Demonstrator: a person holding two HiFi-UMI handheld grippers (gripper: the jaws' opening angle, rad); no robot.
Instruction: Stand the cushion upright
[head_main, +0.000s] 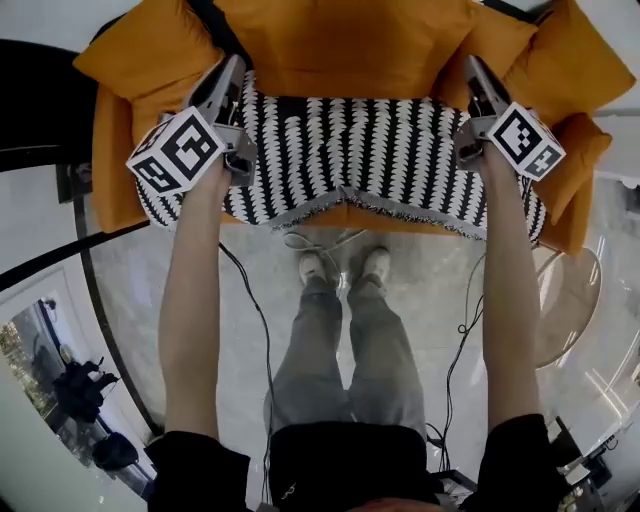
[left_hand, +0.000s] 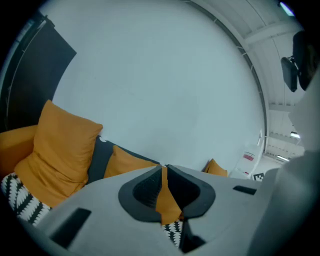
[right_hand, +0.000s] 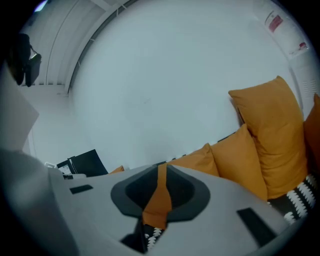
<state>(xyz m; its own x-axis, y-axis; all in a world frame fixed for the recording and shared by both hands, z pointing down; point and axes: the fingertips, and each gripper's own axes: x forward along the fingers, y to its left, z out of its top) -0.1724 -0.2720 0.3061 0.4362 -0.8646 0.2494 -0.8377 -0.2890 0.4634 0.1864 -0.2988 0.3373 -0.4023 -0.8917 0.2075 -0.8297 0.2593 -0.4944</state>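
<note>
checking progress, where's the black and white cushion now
The cushion is mid-frame in the head view, over the orange sofa, its far corners clamped by the left gripper and right gripper.

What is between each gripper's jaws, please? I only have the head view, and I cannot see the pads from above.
Observer: In the left gripper view, the left gripper is closed on an orange fold of the cushion. The black-and-white pattern shows just below the pads.
Operator: Thank you. And the other one?
Observer: The right gripper pinches the same orange fabric in its own view, again with the pattern beneath it.
Operator: What lies beyond the sofa?
Observer: A plain pale wall rises behind the orange pillows.
</note>
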